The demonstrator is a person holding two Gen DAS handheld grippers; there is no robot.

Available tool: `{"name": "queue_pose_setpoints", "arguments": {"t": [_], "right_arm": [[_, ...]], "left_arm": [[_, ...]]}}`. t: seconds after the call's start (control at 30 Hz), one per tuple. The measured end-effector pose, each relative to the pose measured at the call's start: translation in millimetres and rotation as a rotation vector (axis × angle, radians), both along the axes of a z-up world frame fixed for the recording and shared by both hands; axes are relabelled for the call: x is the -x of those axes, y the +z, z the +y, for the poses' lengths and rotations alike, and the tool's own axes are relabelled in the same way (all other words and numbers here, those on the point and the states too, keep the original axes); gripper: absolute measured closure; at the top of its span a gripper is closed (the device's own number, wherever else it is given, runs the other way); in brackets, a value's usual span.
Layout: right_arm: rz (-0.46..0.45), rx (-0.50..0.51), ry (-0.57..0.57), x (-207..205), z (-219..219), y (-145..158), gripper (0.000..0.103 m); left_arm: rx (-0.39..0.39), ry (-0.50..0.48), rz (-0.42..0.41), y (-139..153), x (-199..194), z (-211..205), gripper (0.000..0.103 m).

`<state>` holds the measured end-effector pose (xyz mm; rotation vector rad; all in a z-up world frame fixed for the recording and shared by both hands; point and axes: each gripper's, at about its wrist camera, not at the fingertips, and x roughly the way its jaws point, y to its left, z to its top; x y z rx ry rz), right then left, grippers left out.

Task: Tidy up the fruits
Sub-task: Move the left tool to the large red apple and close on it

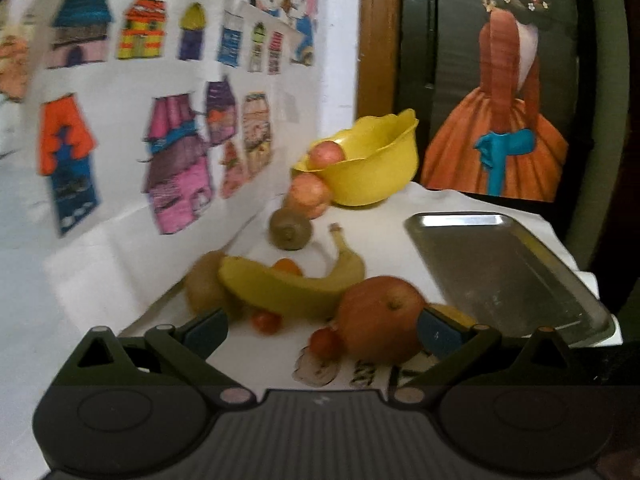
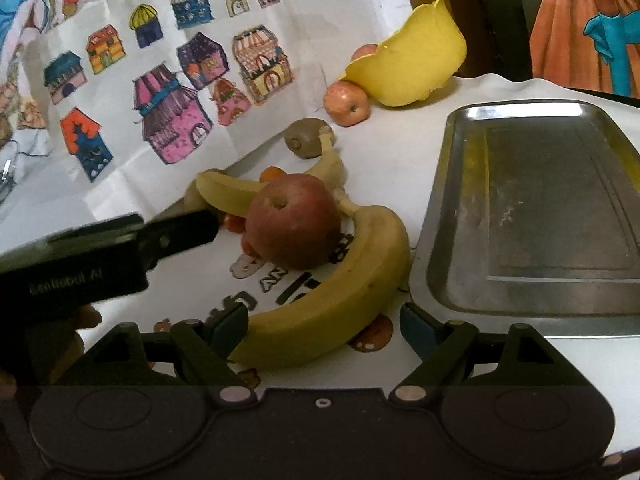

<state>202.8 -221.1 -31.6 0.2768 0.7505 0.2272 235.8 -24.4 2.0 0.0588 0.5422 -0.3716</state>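
In the left wrist view my left gripper (image 1: 322,332) is open. A red-orange apple (image 1: 380,316) lies between its fingers, close to the right pad. Behind the apple lie a banana (image 1: 288,288) and two kiwis (image 1: 290,230) (image 1: 204,284). In the right wrist view my right gripper (image 2: 324,328) is open around a second banana (image 2: 340,292), which curves round the same apple (image 2: 294,224). One of the left gripper's fingers (image 2: 188,228) reaches in from the left. The steel tray (image 2: 540,216) on the right holds nothing.
A yellow bowl (image 1: 368,160) lies tipped at the back with one apple (image 1: 326,154) at its mouth and another (image 1: 310,196) just outside. Small red tomatoes (image 1: 266,320) sit near the fruit pile. A drawn paper backdrop (image 1: 120,120) rises on the left.
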Motion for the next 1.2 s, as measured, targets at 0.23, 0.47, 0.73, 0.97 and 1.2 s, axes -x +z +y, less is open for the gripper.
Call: {"name": "queue_pose_setpoints", "arguments": {"t": [0.23, 0.47, 0.73, 0.97, 1.2], "right_arm": [[-0.022, 0.039, -0.015, -5.5, 7.0, -2.9, 0.019], [-0.032, 0.032, -0.032, -2.8, 3.0, -2.3, 0.027], [-0.035, 0.03, -0.032, -2.0, 3.3, -2.2, 0.026], [-0.038, 0.046, -0.031, -1.9, 7.5, -3.4, 0.023], [-0.034, 0.043, -0.031, 1.4, 6.6, -2.2, 0.027]], "left_arm": [[0.035, -0.058, 0.069, -5.3, -24.8, -18.1, 0.003], [0.006, -0.1, 0.102, -14.5, -36.7, -34.5, 0.015], [-0.019, -0.127, 0.141, -23.0, -51.2, -48.0, 0.019], [-0.046, -0.134, 0.161, -29.2, -53.3, -52.4, 0.025], [-0.038, -0.127, 0.179, -27.4, -47.3, -52.2, 0.026]]}}
